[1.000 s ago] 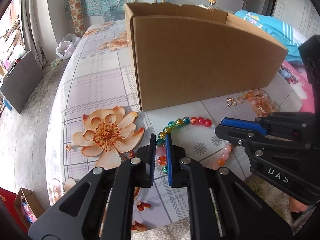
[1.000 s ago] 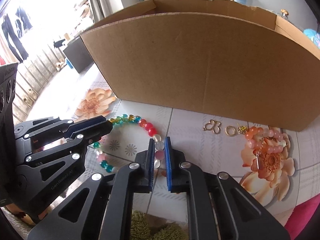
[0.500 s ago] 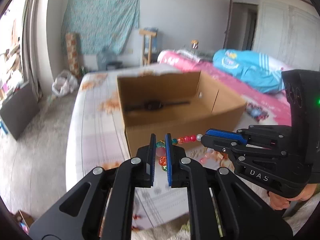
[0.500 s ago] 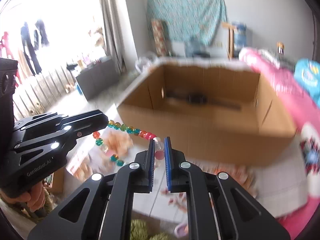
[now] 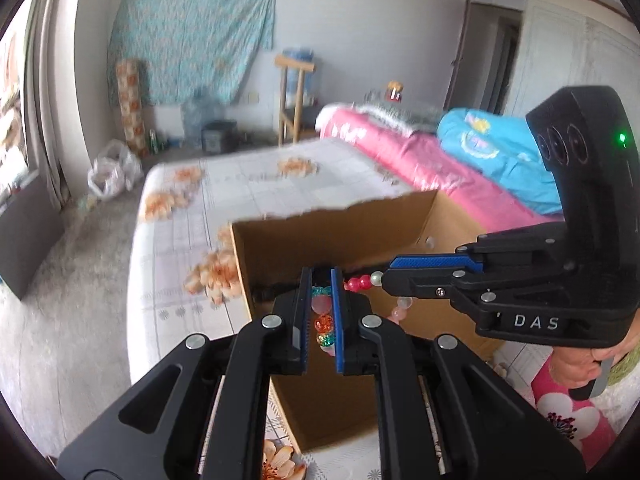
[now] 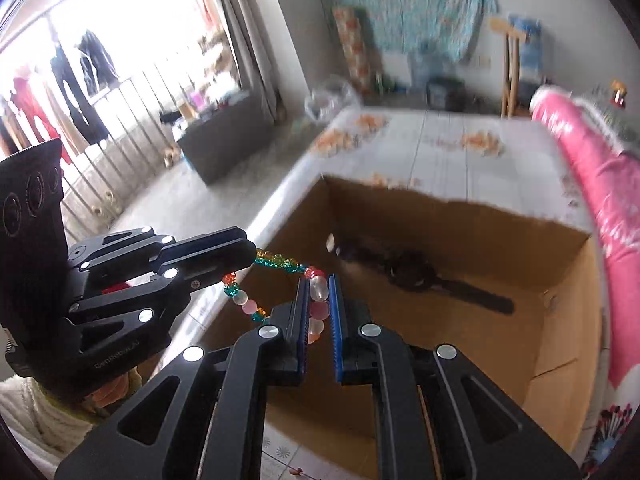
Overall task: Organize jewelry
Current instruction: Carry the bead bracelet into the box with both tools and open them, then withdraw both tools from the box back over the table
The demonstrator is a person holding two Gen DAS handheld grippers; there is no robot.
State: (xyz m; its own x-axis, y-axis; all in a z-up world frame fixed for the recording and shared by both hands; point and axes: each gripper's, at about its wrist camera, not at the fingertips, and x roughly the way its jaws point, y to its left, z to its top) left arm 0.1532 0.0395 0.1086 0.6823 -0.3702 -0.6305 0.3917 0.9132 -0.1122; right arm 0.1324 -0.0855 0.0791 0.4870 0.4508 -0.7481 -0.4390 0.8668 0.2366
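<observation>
Hanging in the air over the open brown cardboard box [image 6: 472, 304], a bracelet of multicoloured glass beads [image 6: 280, 263] is stretched between two hand-held grippers. One second ago it lay flat on the floral-print tablecloth [image 5: 248, 184] in front of the box; half a second ago it was lifted level with the box's front wall. Now both cameras look down into the box from above.

In the left wrist view, the left gripper [image 5: 321, 316] has its fingers pressed onto one section of the bracelet, with pink, orange and rainbow beads showing in the narrow gap. In the right wrist view, the right gripper [image 6: 319, 312] pinches the opposite section, with frosted white and pink beads held against its left finger. Its gap looks slightly wider than half a second ago.

Each gripper also appears in the other's view, hiding the part of the bracelet it grips. A dark object [image 6: 412, 274] lies on the box floor, too blurred to identify. The far tablecloth and the pink bedding [image 5: 424, 168] are smeared by motion blur. The other jewelry seen earlier on the tablecloth is now out of sight behind the box.
</observation>
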